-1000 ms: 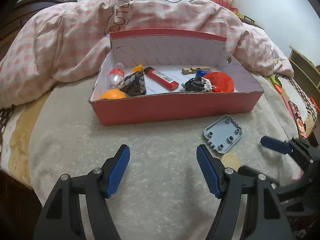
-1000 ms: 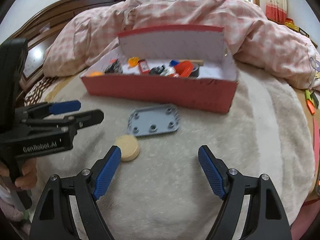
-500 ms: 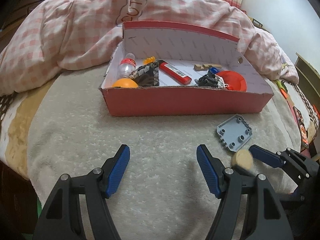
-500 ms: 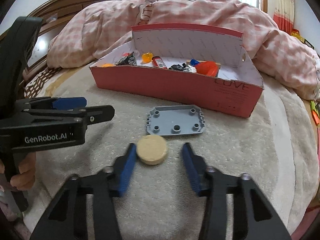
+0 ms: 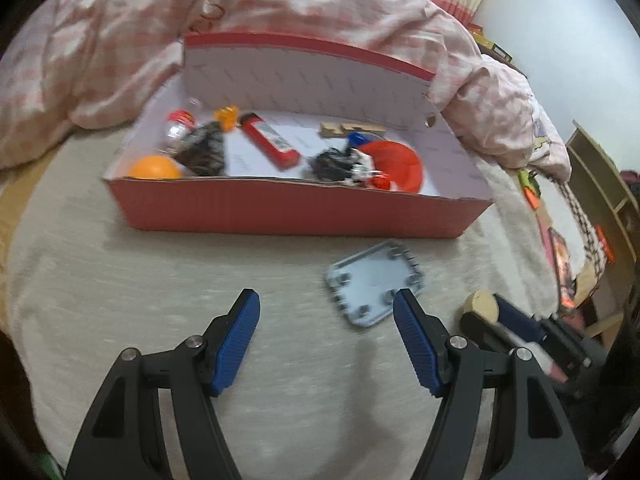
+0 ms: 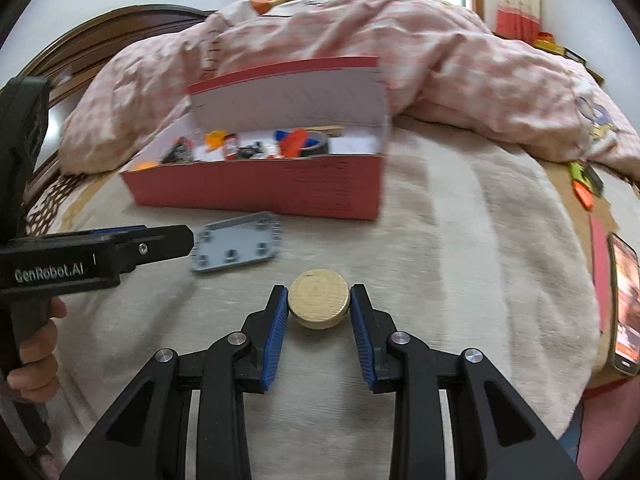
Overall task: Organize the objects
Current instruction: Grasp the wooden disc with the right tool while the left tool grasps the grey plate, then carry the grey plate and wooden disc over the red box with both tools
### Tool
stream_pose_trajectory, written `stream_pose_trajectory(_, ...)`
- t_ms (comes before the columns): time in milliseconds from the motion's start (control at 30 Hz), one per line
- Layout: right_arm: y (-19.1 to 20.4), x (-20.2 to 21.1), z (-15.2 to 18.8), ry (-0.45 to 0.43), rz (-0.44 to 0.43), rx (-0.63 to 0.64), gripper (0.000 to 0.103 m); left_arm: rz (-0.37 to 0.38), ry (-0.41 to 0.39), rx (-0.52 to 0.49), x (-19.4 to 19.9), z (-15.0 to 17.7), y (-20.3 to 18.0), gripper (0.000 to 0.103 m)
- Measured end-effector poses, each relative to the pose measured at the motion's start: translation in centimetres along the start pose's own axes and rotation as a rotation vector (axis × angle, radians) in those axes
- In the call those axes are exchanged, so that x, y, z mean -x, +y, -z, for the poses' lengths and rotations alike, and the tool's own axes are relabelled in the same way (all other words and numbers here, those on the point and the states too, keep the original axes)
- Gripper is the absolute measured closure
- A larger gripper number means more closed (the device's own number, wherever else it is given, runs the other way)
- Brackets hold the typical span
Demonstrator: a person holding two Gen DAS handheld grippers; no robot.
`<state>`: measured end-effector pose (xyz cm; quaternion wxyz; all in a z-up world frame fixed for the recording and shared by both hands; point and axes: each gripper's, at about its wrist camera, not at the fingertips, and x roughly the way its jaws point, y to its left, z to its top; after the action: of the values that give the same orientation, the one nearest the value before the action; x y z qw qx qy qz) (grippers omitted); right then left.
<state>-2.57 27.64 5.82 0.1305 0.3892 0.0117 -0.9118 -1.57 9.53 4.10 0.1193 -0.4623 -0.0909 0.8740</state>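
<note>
My right gripper (image 6: 319, 307) is shut on a round wooden disc (image 6: 319, 298) and holds it over the beige blanket. The disc also shows in the left wrist view (image 5: 482, 303), held at the right. A grey square plastic plate (image 6: 236, 246) lies on the blanket in front of the red cardboard box (image 6: 256, 190). In the left wrist view the plate (image 5: 374, 282) lies just ahead of my open, empty left gripper (image 5: 326, 338). The box (image 5: 296, 212) holds an orange ball, a small bottle, a red bar and other small items.
A pink checked quilt (image 6: 420, 60) is piled behind the box. A phone (image 6: 624, 300) and orange items (image 6: 582, 192) lie at the blanket's right edge. A wooden shelf (image 5: 600, 184) stands at the right. The bed's wooden headboard (image 6: 100, 32) is at the far left.
My right gripper closed on the wooden disc and lifted it off the blanket. My left gripper stayed open and moved closer to the box and the grey plate.
</note>
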Motion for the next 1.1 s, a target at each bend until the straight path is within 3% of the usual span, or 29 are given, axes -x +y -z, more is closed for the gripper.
stream_pose_trajectory(433, -1.8, 0.0, 1.2, -0.012, -0.006, -0.034, 0.070, -0.081, 0.071, 0.021, -4.1, -1.5, -4.9, 0.029)
stream_pose_trajectory(700, -1.9, -0.2, 1.4, -0.017, -0.013, -0.039, 0.070, -0.131, 0.059, -0.018, -4.6, -1.2, -5.9, 0.024)
stream_pose_trajectory(867, -1.9, -0.2, 1.3, -0.017, -0.012, -0.041, 0.070, -0.162, 0.048, -0.062, -4.5, -0.8, -6.1, 0.030)
stream_pose_trajectory(1100, -1.9, -0.4, 1.3, -0.013, -0.005, -0.046, 0.070, -0.144, 0.022, -0.095, -3.7, -0.1, -5.8, 0.031)
